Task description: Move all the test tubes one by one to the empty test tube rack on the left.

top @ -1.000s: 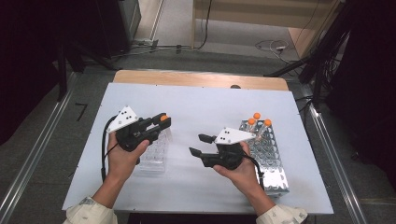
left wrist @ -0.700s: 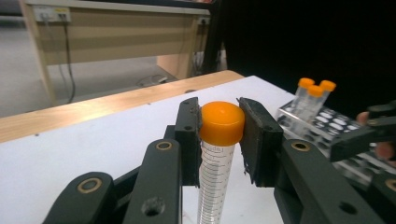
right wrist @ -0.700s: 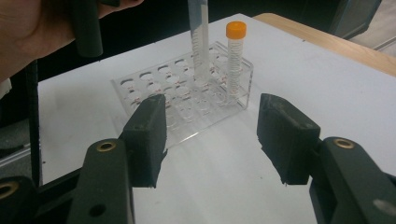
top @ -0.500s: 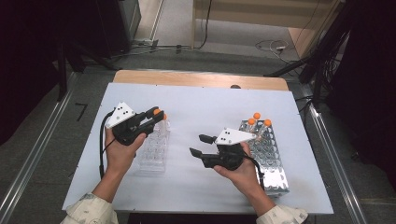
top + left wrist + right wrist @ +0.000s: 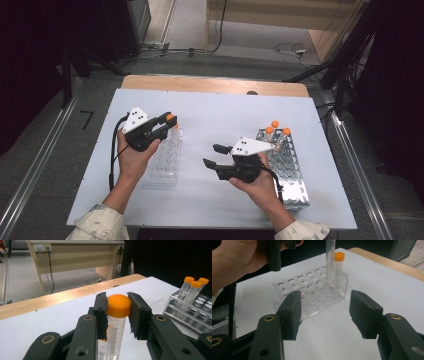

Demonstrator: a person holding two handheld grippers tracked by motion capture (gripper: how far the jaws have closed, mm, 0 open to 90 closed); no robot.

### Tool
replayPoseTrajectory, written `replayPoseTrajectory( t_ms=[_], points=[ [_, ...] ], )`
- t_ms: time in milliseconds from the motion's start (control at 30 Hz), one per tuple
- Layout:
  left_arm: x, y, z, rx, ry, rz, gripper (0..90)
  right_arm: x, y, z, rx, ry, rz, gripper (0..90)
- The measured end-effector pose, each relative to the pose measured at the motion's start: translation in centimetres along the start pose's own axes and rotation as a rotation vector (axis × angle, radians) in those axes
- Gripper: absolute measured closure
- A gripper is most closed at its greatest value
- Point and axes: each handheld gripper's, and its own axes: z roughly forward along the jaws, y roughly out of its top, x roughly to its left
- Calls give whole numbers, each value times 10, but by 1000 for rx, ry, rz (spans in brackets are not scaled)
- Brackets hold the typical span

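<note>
The left gripper [image 5: 117,312] pinches the capped tube [image 5: 115,325] upright by its orange cap, directly above the clear rack's [image 5: 165,159] far end, beside a seated tube [image 5: 338,270]. The right gripper [image 5: 214,156], jaws spread and empty, waits right of that rack.

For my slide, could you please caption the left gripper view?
Left gripper clamps an orange-capped tube by its cap above the white table.

The clear rack [image 5: 165,160] stands left of the metal rack [image 5: 287,167] on the table [image 5: 215,115].
</note>
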Motion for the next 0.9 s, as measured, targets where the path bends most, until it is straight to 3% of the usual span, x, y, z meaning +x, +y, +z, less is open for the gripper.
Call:
replayPoseTrajectory(
  t_ms=[367, 700, 900],
  points=[
    [-2, -16, 9, 55, 22, 19, 700, 0, 1, -3, -5, -3, -2, 421],
    [-4, -23, 6, 40, 43, 21, 694, 0, 1, -4, -6, -3, -3, 423],
    [-7, -23, 6, 33, 42, 40, 622, 0, 1, -4, -5, -2, -3, 423]
  ],
)
